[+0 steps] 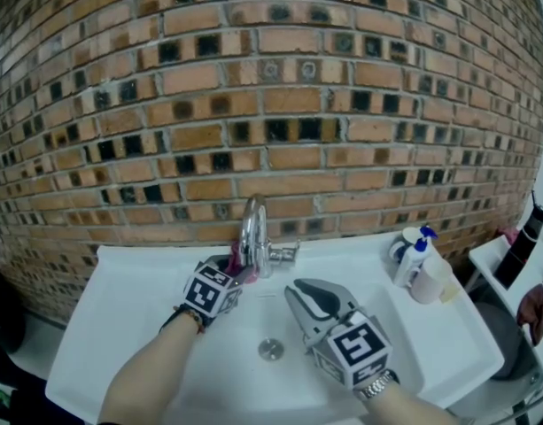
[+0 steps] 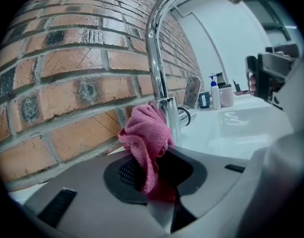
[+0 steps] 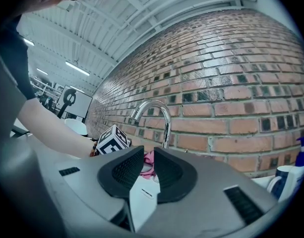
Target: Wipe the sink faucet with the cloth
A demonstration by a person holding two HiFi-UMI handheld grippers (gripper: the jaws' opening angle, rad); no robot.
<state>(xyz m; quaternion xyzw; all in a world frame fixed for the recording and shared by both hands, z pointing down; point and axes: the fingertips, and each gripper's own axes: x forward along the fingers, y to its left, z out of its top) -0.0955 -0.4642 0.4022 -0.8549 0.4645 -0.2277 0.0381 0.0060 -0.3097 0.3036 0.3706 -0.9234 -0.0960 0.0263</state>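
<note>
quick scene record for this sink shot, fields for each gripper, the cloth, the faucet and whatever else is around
left gripper: shut on the pink cloth
pink cloth: bunched, against the lower neck of the faucet
faucet: chrome gooseneck, at the back of the sink
right gripper: open, empty, over the basin
drain: uncovered, between the two grippers
pump bottle: on the sink's right ledge
</note>
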